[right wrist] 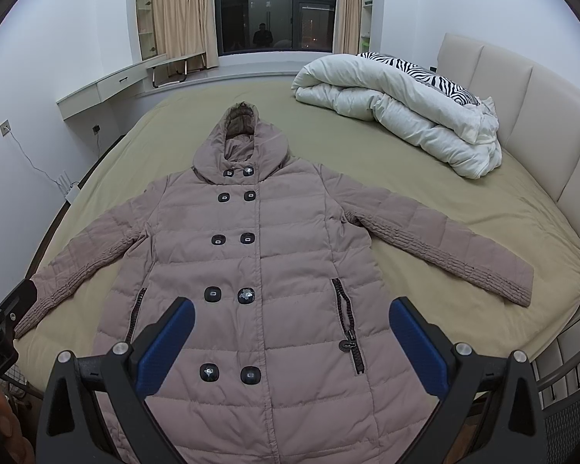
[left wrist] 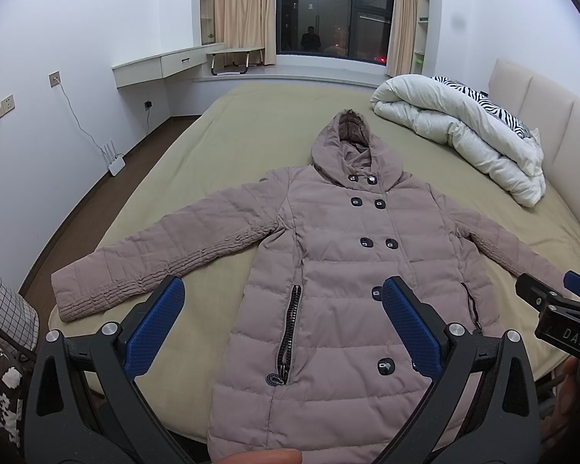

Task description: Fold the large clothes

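A long dusty-pink hooded puffer coat (left wrist: 340,255) lies face up and flat on the olive bed (left wrist: 251,123), hood away from me, both sleeves spread out to the sides. It also shows in the right wrist view (right wrist: 251,263). My left gripper (left wrist: 284,301) is open and empty, held above the coat's lower left part. My right gripper (right wrist: 292,324) is open and empty above the coat's lower front. The right gripper's tip also shows in the left wrist view (left wrist: 560,301), at the right edge over the coat's right sleeve.
A rolled white duvet (left wrist: 464,135) with a zebra-print pillow (left wrist: 495,104) lies at the head of the bed by the padded headboard (left wrist: 541,116). A checked bag (left wrist: 4,309) stands by the bed's left side. A white router (left wrist: 114,162) sits on the floor by the wall.
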A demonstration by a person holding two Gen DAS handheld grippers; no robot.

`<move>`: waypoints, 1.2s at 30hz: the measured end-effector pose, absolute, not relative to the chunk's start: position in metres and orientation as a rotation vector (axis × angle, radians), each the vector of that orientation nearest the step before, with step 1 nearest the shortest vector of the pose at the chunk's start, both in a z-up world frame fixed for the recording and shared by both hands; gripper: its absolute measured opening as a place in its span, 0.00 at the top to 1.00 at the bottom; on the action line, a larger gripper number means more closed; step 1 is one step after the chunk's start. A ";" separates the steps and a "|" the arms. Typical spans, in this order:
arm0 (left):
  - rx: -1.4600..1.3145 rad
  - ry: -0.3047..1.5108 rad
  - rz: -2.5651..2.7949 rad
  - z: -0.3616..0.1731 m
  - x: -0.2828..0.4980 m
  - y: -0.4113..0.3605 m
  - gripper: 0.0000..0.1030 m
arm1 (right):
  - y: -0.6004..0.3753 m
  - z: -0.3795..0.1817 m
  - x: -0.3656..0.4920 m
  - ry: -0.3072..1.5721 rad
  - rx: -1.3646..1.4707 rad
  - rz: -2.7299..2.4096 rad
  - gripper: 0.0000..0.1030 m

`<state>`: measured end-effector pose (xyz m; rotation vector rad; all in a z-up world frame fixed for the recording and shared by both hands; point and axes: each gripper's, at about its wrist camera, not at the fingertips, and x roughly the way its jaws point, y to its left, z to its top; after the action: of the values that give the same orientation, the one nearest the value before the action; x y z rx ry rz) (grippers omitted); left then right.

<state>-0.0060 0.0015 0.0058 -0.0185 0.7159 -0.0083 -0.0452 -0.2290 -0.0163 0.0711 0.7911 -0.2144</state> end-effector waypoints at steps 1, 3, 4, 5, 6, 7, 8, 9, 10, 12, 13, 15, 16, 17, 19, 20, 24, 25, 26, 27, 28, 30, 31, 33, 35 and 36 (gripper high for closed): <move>-0.019 0.716 -0.008 0.002 -0.005 0.000 0.00 | -0.226 -0.016 -0.045 0.791 0.071 -0.214 0.00; -0.019 0.717 -0.009 -0.013 -0.007 0.000 0.00 | -0.226 -0.016 -0.044 0.791 0.071 -0.214 0.00; -0.019 0.716 -0.009 -0.013 -0.008 0.000 0.00 | -0.226 -0.017 -0.045 0.791 0.071 -0.214 0.00; -0.018 0.715 -0.008 -0.012 -0.006 0.000 0.00 | -0.226 -0.017 -0.045 0.792 0.071 -0.214 0.00; -0.018 0.716 -0.008 -0.011 -0.006 0.000 0.00 | -0.226 -0.017 -0.045 0.791 0.072 -0.214 0.00; -0.017 0.716 -0.008 -0.014 -0.007 0.000 0.00 | -0.226 -0.017 -0.045 0.791 0.072 -0.214 0.00; -0.018 0.717 -0.009 -0.013 -0.007 0.000 0.00 | -0.226 -0.016 -0.044 0.792 0.072 -0.214 0.00; -0.018 0.717 -0.008 -0.011 -0.006 0.000 0.00 | -0.227 -0.017 -0.045 0.792 0.071 -0.214 0.00; -0.018 0.717 -0.009 -0.012 -0.006 0.000 0.00 | -0.227 -0.017 -0.045 0.793 0.071 -0.214 0.00; -0.018 0.717 -0.008 -0.011 -0.006 0.000 0.00 | -0.226 -0.020 -0.045 0.794 0.073 -0.214 0.00; -0.019 0.718 -0.008 -0.014 -0.007 0.000 0.00 | -0.226 -0.020 -0.045 0.794 0.072 -0.214 0.00; -0.019 0.718 -0.010 -0.013 -0.007 0.000 0.00 | -0.226 -0.020 -0.045 0.793 0.071 -0.213 0.00; -0.018 0.717 -0.011 -0.014 -0.008 0.000 0.00 | -0.227 -0.019 -0.044 0.794 0.072 -0.214 0.00; -0.017 0.717 -0.010 -0.013 -0.007 0.000 0.00 | -0.227 -0.020 -0.044 0.794 0.073 -0.214 0.00; -0.015 0.719 -0.011 -0.016 -0.009 0.000 0.00 | -0.227 -0.020 -0.045 0.794 0.073 -0.213 0.00; -0.015 0.719 -0.011 -0.017 -0.009 -0.001 0.00 | -0.227 -0.019 -0.044 0.796 0.073 -0.214 0.00; -0.015 0.720 -0.010 -0.022 -0.012 -0.001 0.00 | -0.226 -0.022 -0.044 0.798 0.073 -0.215 0.00; -0.015 0.719 -0.007 -0.023 -0.013 -0.001 0.00 | -0.226 -0.022 -0.044 0.798 0.073 -0.215 0.00; -0.014 0.719 -0.006 -0.022 -0.011 -0.002 0.00 | -0.227 -0.022 -0.043 0.797 0.073 -0.214 0.00; -0.013 0.717 -0.001 -0.024 -0.013 -0.002 0.00 | -0.227 -0.022 -0.044 0.798 0.073 -0.215 0.00; -0.016 0.715 0.002 -0.027 -0.014 -0.003 0.00 | -0.227 -0.023 -0.044 0.799 0.074 -0.215 0.00; -0.021 0.715 0.005 -0.030 -0.013 -0.004 0.00 | -0.227 -0.024 -0.044 0.801 0.079 -0.213 0.00; -0.028 0.715 0.000 -0.030 -0.011 -0.004 0.00 | -0.229 -0.025 -0.045 0.803 0.085 -0.213 0.00; -0.042 0.728 -0.003 -0.034 -0.006 -0.006 0.00 | -0.238 -0.031 -0.045 0.806 0.108 -0.206 0.00; -0.051 0.747 -0.016 -0.041 0.005 -0.007 0.00 | -0.258 -0.037 -0.045 0.797 0.160 -0.194 0.00; -0.053 0.759 -0.028 -0.047 0.008 -0.008 0.00 | -0.275 -0.040 -0.043 0.788 0.199 -0.193 0.00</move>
<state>0.0082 -0.0075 -0.0470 -0.0534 0.7592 -0.0279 -0.0425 -0.2746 -0.0400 0.1988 0.7880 -0.1928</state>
